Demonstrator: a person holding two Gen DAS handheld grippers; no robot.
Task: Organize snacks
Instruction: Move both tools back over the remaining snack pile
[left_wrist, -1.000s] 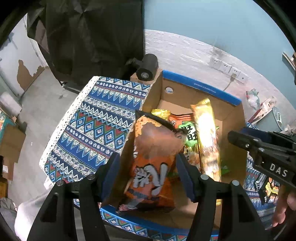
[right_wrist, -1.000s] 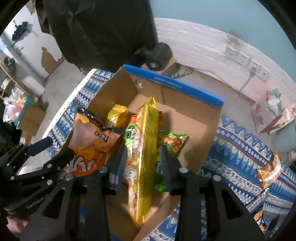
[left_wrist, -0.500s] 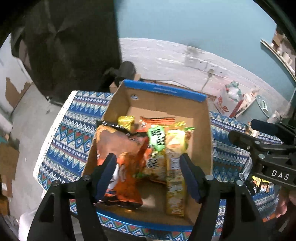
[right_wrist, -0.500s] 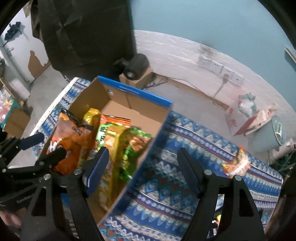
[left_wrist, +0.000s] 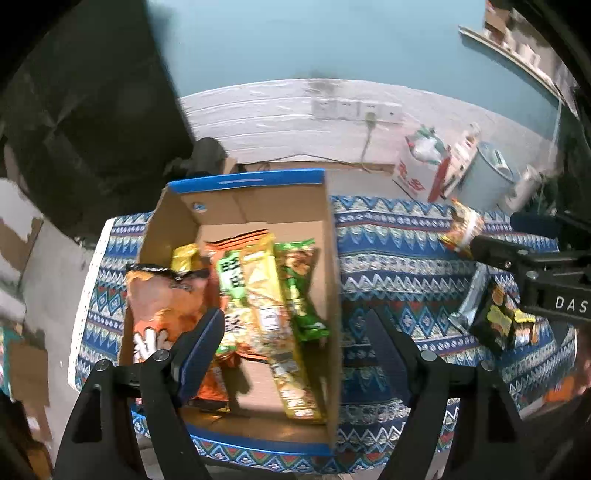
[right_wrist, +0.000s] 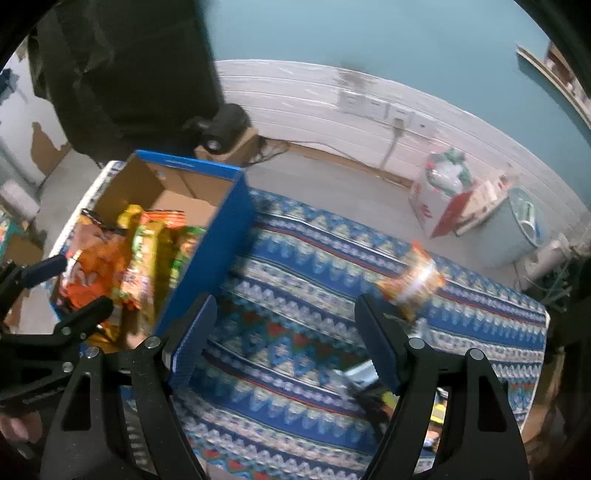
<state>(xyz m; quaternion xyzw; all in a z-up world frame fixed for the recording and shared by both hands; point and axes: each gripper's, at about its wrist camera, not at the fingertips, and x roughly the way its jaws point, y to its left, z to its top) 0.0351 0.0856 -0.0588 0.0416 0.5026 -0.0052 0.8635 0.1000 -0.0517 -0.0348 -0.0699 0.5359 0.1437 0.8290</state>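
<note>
A cardboard box with a blue rim stands at the left end of the patterned tablecloth. Inside it lie an orange bag, a long yellow bag and a green bag. My left gripper hangs above the box's right side. Its jaws are opening, and nothing is between them. My right gripper is open and empty over the cloth, just right of the box wall. A shiny orange snack bag lies on the cloth ahead, and a dark pack lies nearer.
Beyond the table's far edge, a white carton and a pale bin stand on the floor. A black roll on a small box sits behind the cardboard box. A dark cloth hangs at the back left.
Both grippers let go of their bags, the left its orange one and the right its yellow one, and opened. Both pulled up and away to the right. The bags now lie in the box.
</note>
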